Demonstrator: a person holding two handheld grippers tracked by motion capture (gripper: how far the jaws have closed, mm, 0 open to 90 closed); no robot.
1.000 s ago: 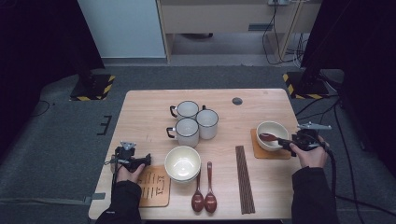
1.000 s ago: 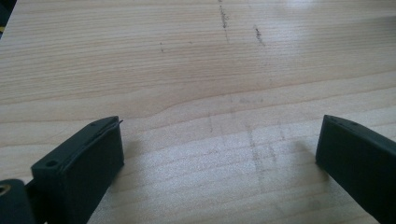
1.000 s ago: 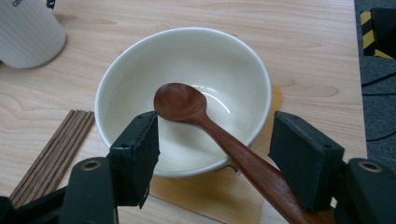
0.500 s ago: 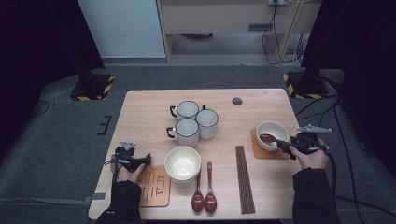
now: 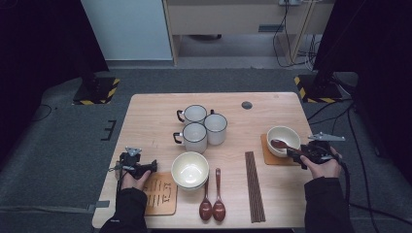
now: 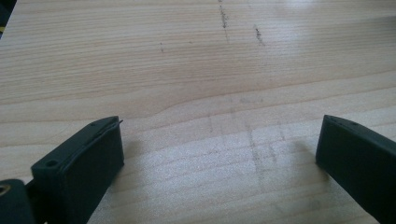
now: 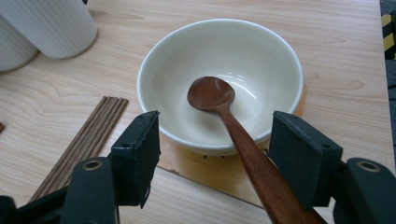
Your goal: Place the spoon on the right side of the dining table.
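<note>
Spoon [image 7: 219, 100], dark brown wood, lies with its head inside the cream bowl [image 7: 219, 56] and its handle slanting out over the near rim, passing between the two jaws of my right tool [image 7: 215, 161]. Those jaws stand wide, and the handle runs closer to the right one (I cannot tell whether that pad touches it). In the high view the bowl [image 5: 286, 136] sits on a small coaster [image 5: 266, 156] at the right side of the tabletop [image 5: 155, 116], with my right tool [image 5: 297, 153] just near of it. A bundle of chopsticks [image 5: 255, 187] lies to the left of the coaster. My left tool [image 5: 145, 167] rests at the near left of the tabletop beside a wooden board [image 5: 160, 193], jaws spread wide with bare wood between them.
</note>
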